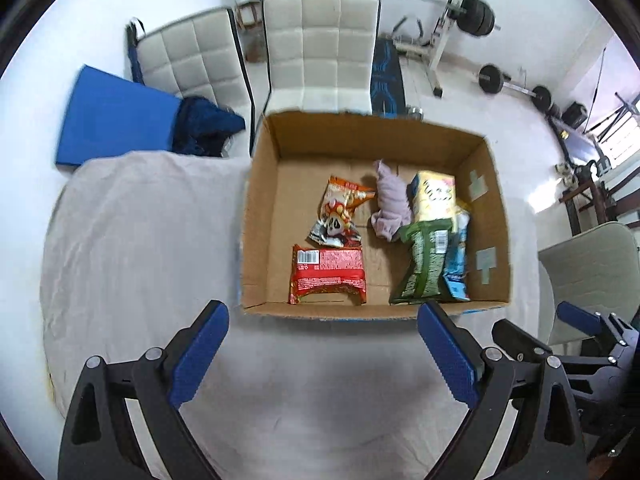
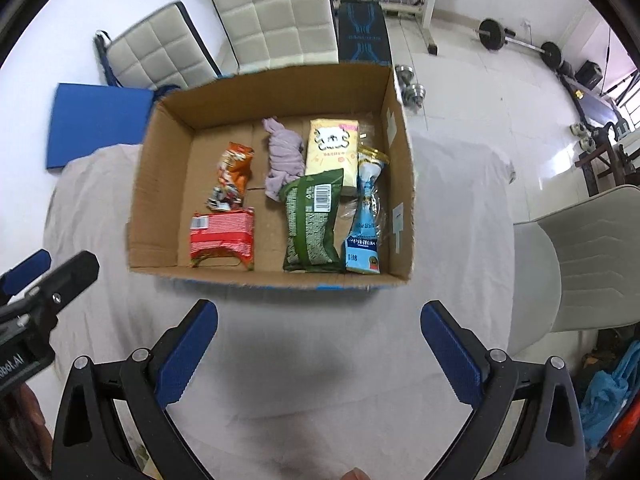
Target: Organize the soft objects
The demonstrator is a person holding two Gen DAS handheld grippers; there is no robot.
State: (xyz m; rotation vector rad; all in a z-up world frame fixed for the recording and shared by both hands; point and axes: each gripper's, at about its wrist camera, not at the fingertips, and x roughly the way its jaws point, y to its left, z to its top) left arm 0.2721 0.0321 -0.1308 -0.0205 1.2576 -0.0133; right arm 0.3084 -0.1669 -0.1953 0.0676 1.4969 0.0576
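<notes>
Both grippers hang spread wide and empty over the cloth-covered table (image 2: 280, 380), short of the cardboard box (image 2: 264, 276) that holds every soft item in view. The left gripper (image 1: 322, 354) faces the box's near-left corner; the right gripper (image 2: 320, 354) faces the near wall almost squarely, a little right of centre.

Inside, the red packet (image 2: 222, 236) lies flat against the near wall, its long axis across the fingers' line. Behind it, the orange snack bag (image 2: 234, 178) runs away toward the far wall. The green bag (image 2: 312, 220) and the blue pouch (image 2: 366, 232) lie side by side, lengthwise front to back, the green one overlapping the yellow tissue pack (image 2: 332, 152). The lilac cloth (image 2: 284, 156) sits bunched mid-box, touching the green bag.

No loose item shows on the table, so sorting looks finished or close to it. Should anything need shifting, the right gripper seems better placed for the green bag and pouch straight ahead; the left for the red packet.
</notes>
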